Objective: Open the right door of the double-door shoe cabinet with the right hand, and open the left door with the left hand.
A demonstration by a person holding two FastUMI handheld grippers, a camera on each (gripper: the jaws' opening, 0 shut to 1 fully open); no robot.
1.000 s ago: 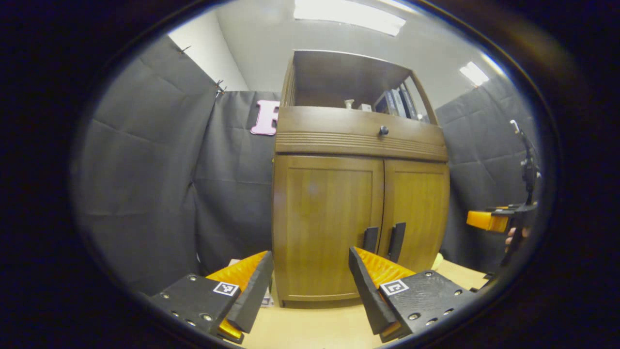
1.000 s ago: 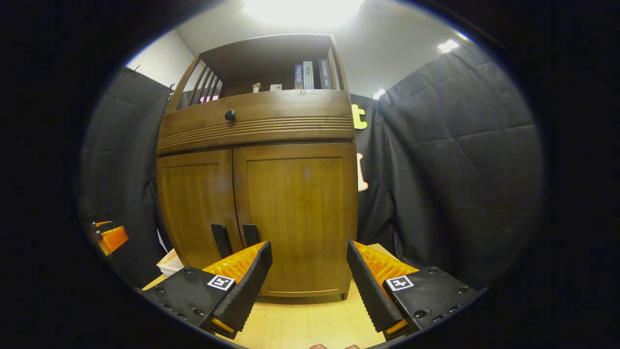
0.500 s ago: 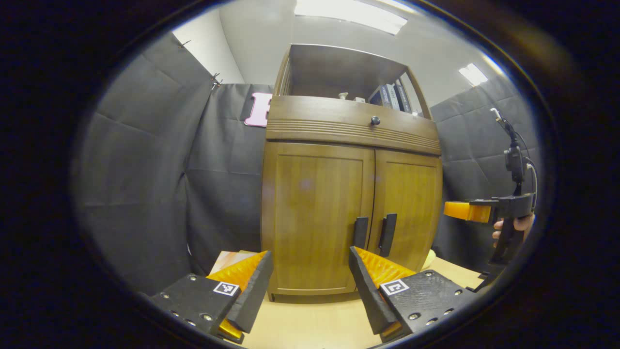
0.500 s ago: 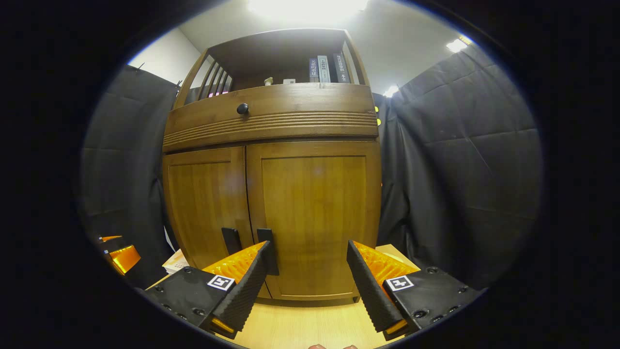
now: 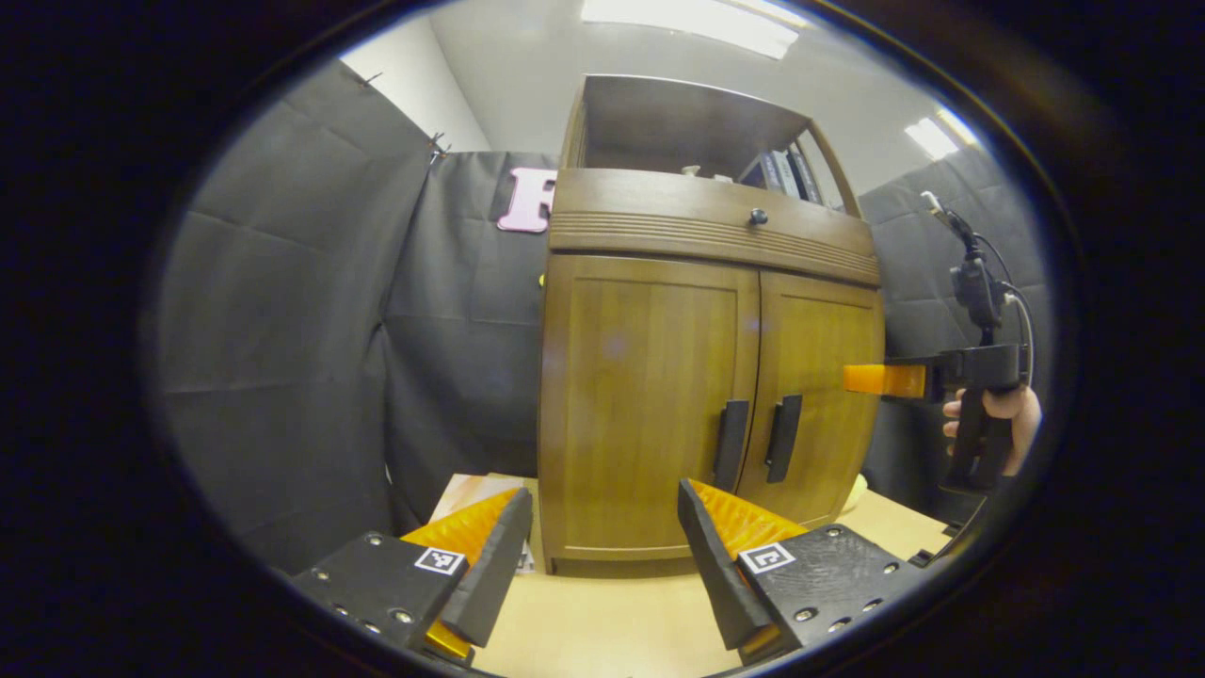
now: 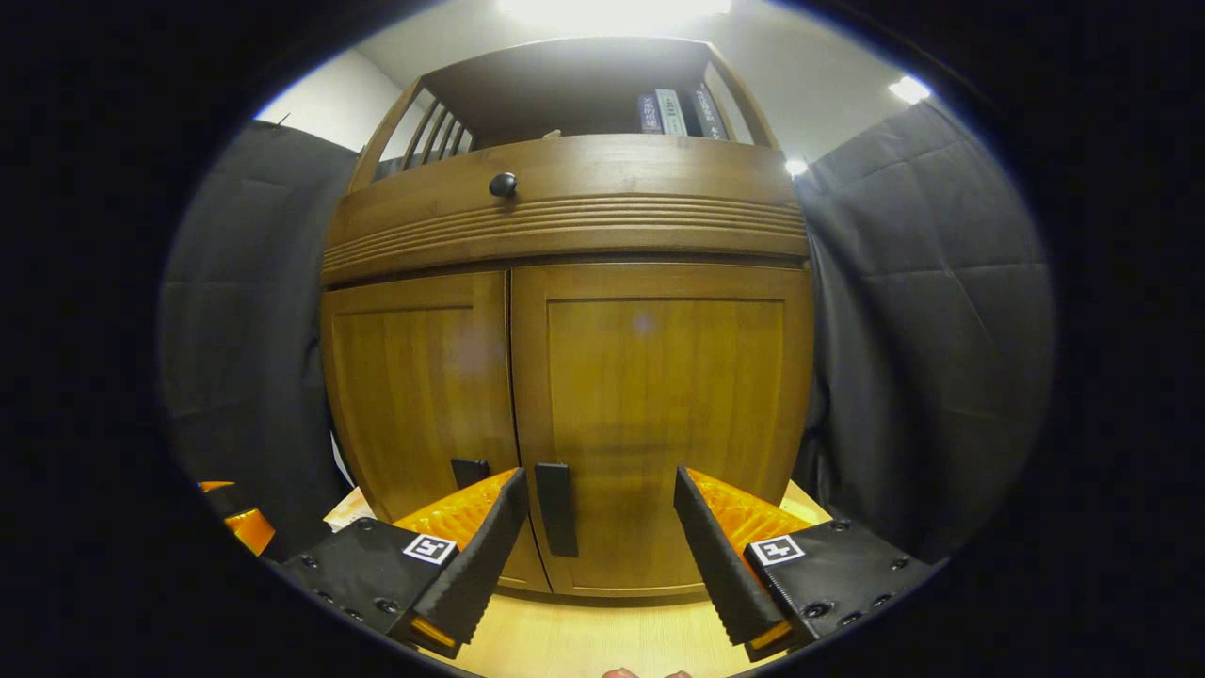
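1. The brown wooden double-door shoe cabinet [image 6: 565,377] looms larger ahead of the right tongs [image 6: 598,527] than a second ago; they have closed in, fingers apart and empty.
2. Both doors remain closed; the right door's black bar handle [image 6: 555,508] now lies between the right tongs' fingers, so grasping seems next.
3. The left tongs [image 5: 602,541], apart and empty, hang back above the pale wooden surface [image 5: 602,631], the left door's black handle [image 5: 731,444] beyond them.
4. Nothing blocks either handle.

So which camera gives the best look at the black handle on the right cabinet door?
The right gripper view: the right door's black bar handle stands close and large, between that claw's open fingers. The left gripper view shows the same handle smaller, at an angle, beside the left door's handle.
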